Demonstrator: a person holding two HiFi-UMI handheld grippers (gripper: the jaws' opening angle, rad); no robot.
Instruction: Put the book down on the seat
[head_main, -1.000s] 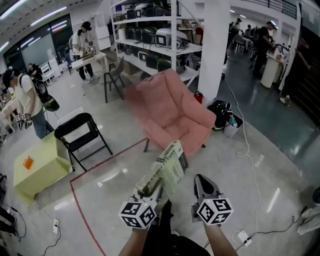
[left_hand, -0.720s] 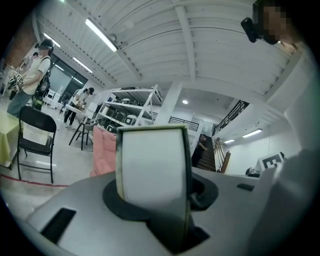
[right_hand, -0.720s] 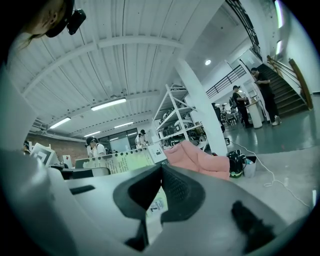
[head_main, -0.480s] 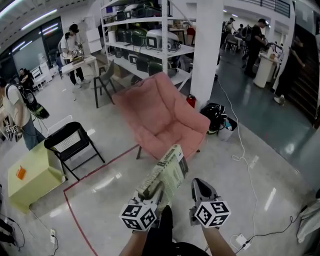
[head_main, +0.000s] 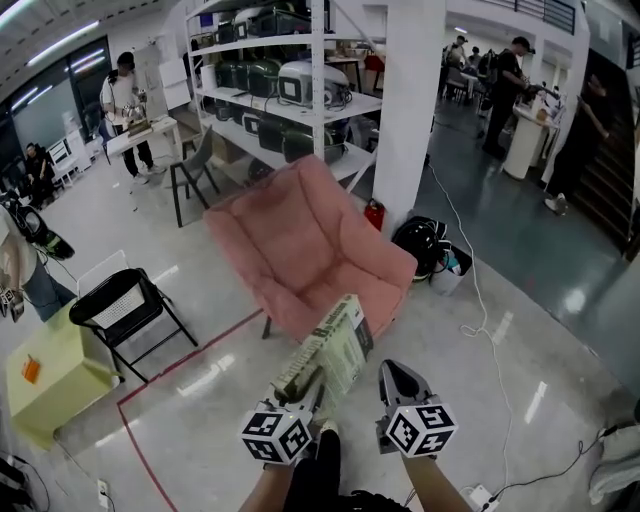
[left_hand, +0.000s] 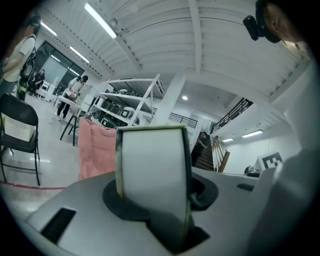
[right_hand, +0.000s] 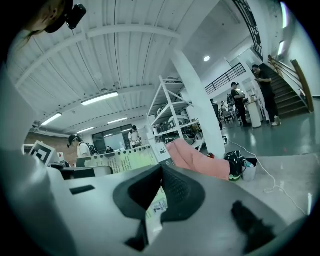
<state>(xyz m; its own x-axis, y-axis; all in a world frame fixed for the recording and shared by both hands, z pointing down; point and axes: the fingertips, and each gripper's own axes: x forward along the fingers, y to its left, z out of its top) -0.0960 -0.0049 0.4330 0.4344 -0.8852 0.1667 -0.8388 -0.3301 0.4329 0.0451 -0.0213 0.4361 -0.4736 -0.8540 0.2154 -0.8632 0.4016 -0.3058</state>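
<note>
The left gripper (head_main: 312, 388) was clamped tight on the low end of the book (head_main: 330, 350). The book stuck up and forward in the air, over the gray floor (head_main: 480, 400). It was not on the seat yet. The pink armchair (head_main: 300, 240) stood just past the top of the book. The right gripper (head_main: 393, 371) was just beside the left one, with its jaws pressed together and nothing in them. A black folding chair (head_main: 120, 305) stood off to the left, near a yellow table (head_main: 45, 385).
</note>
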